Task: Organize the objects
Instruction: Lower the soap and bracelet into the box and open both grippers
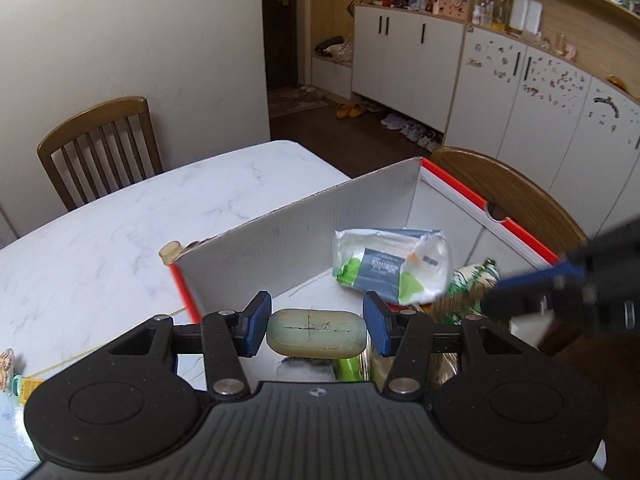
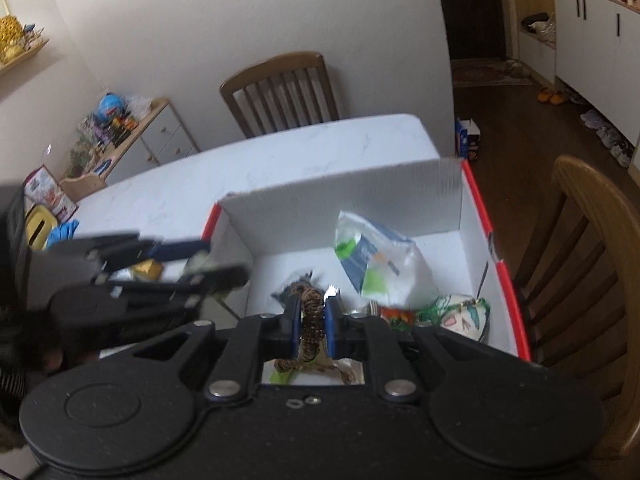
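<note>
My left gripper [image 1: 316, 314] is shut on a pale green oval soap bar [image 1: 316, 334], its blue pads pressing both ends. It hovers over the near left corner of a white cardboard box with a red rim [image 1: 304, 224]. My right gripper [image 2: 312, 306] is shut on a brown speckled packet [image 2: 311, 326] above the box's near side [image 2: 340, 200]. Inside the box lie a pack of wet wipes [image 1: 390, 266] [image 2: 380, 264] and a floral pouch [image 2: 460, 314]. Each gripper shows blurred in the other's view: the right gripper [image 1: 560, 292], the left gripper [image 2: 176, 266].
The box stands on a white marble table [image 1: 120, 240]. Wooden chairs stand at the far side [image 1: 100, 144] and to the right [image 2: 592, 264]. A yellow tissue box [image 2: 38, 226] and a blue cloth [image 2: 64, 230] lie at the table's left.
</note>
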A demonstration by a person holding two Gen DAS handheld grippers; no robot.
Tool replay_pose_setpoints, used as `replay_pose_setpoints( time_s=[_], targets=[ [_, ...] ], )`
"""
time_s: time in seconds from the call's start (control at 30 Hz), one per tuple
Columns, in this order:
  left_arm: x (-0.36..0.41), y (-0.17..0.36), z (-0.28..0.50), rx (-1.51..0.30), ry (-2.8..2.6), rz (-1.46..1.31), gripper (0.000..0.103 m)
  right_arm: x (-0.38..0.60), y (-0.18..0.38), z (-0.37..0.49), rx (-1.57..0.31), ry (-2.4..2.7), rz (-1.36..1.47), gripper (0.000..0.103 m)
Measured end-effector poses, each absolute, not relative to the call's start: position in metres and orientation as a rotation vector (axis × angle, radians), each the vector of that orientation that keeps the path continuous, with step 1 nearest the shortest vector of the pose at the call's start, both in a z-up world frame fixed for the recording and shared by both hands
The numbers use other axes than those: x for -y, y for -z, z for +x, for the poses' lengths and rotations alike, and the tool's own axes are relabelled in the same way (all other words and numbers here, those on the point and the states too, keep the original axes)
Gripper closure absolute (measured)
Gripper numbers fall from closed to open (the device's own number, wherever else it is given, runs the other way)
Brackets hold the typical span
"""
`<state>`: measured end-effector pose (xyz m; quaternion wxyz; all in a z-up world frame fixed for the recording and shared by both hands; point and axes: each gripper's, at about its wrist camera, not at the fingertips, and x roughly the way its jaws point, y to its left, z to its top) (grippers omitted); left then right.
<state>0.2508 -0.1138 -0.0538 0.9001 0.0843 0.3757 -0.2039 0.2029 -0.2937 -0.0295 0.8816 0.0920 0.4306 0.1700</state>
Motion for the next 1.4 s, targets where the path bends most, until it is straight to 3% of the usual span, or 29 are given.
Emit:
replay_pose_setpoints(
  time_s=[0.8, 1.13, 1.2, 1.4],
  targets=[
    [0.168, 0.122, 0.325, -1.049, 0.301, 0.192, 0.053, 0.295, 0.082, 0.217, -1.042, -0.424, 0.140, 0.089],
    [0.172, 0.124, 0.328, -1.057, 0.296, 0.200, 0.052, 0.295, 0.076, 0.214, -1.052, -0.429, 0.109, 0.077],
    [0.171, 0.123, 0.327, -1.053, 0.295, 0.188, 0.044, 0.295, 0.074, 0.214, -1.045, -0.429, 0.106, 0.073],
    [0.165, 0.112, 0.319, -1.017, 0.310, 0.161, 0.042, 0.295, 0.067, 0.209, -1.021, -0.421, 0.090, 0.048]
  ],
)
